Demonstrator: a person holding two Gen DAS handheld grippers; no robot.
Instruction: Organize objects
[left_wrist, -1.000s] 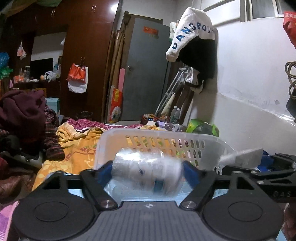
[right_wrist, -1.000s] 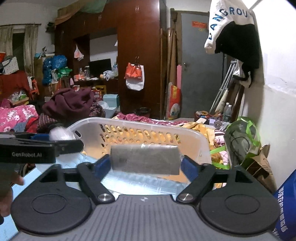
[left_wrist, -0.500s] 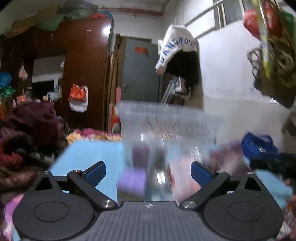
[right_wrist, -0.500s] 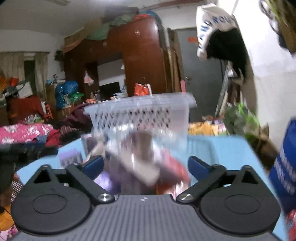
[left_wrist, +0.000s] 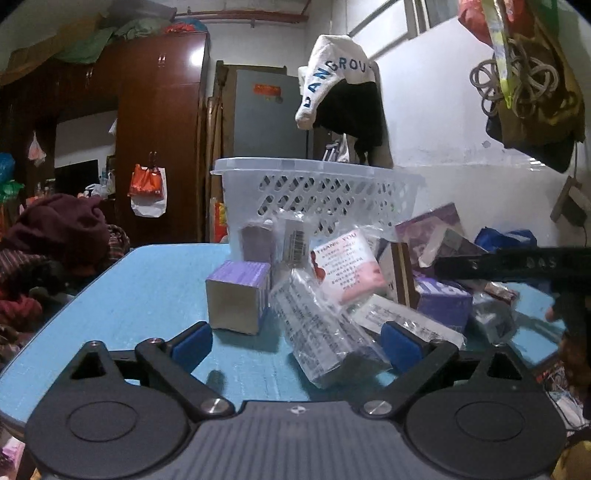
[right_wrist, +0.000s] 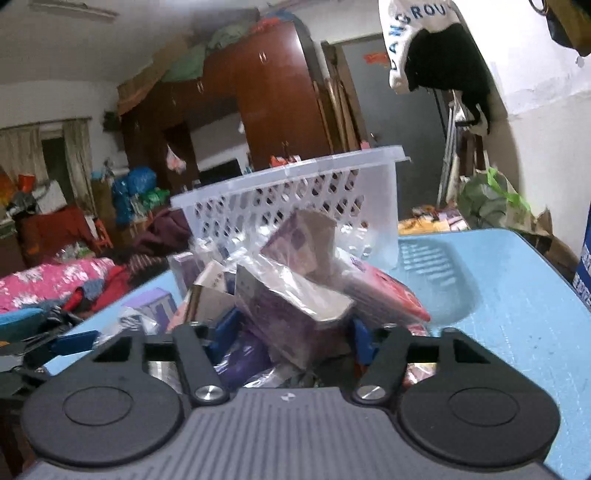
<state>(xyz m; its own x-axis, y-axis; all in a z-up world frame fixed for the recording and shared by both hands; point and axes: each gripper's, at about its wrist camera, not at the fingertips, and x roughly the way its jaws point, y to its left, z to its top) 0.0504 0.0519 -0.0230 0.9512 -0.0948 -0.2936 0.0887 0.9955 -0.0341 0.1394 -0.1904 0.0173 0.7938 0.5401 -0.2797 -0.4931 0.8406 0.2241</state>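
Left gripper (left_wrist: 295, 341) low over the blue table (left_wrist: 147, 295), jaws wide apart, gripping nothing. A plastic-wrapped pack (left_wrist: 325, 332) lies tilted between the fingers, its near end closer to the right finger; no visible contact with the left one. Purple box (left_wrist: 238, 295) stands upright just ahead of the left finger, apart from it.

Pile of boxes and bagged packs sits mid-table: pink "thank you" card pack (left_wrist: 347, 266) leaning on the wrapped pack, another purple box (left_wrist: 443, 299) to the right, more bagged items behind. White slotted basket (left_wrist: 321, 188) stands at the far side of the pile, touching its back edge. What is inside it cannot be seen from either view.

Right gripper (right_wrist: 291, 332) is pushed into the pile from the other side. Jaws at medium width, with a bagged purple box (right_wrist: 291, 306) sitting between the blue pads (right_wrist: 225, 328). Cannot tell whether it is clamped or just resting there; the plastic hides the contact. A second tilted purple box (right_wrist: 303, 240) leans on top, and a red-pink pack (right_wrist: 384, 291) lies to the right. These block the line to the basket (right_wrist: 295, 195).

Right gripper's arm (left_wrist: 517, 262) crosses the left view's right side above the pile. Left gripper's finger (right_wrist: 70, 341) shows at the right view's left edge.

Room clutter behind: dark wardrobe (left_wrist: 159, 129), hoodie (left_wrist: 332, 85) hung on the wall, clothes heap (left_wrist: 62, 229) left of the table.
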